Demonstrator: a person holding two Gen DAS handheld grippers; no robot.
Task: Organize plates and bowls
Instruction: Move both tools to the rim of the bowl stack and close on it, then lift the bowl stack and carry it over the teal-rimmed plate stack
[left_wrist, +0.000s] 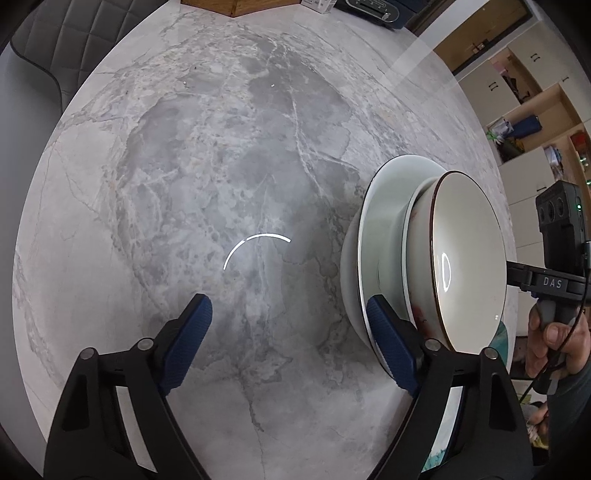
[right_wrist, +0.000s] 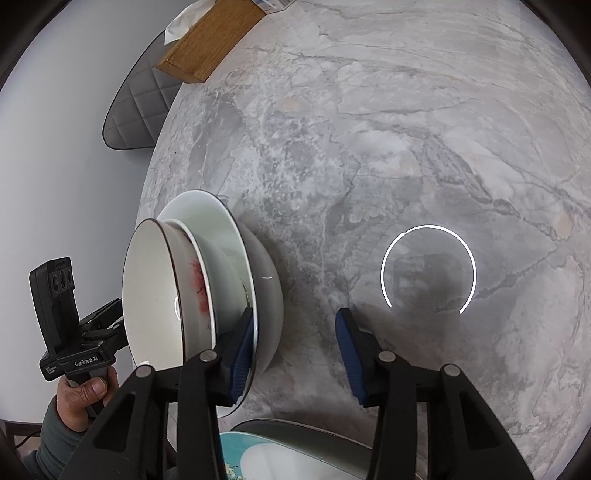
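A stack of dishes stands on the marble table (left_wrist: 221, 155). A white bowl (left_wrist: 349, 266) is at the bottom, then a wide pale green plate (left_wrist: 388, 206), a red-patterned bowl (left_wrist: 417, 258) and a dark-rimmed bowl (left_wrist: 469, 240) on top. My left gripper (left_wrist: 291, 332) is open, its right finger against the plate's rim and only table in the gap. From the other side the same stack (right_wrist: 218, 221) shows at left. My right gripper (right_wrist: 295, 350) is open too, its left finger by that rim.
A teal patterned plate (right_wrist: 258, 454) lies at the near edge under my right gripper. A wooden tissue box (right_wrist: 210, 40) sits at the far edge, with a grey quilted chair (right_wrist: 140, 107) beyond it. Shelves (left_wrist: 528, 122) stand off to the right.
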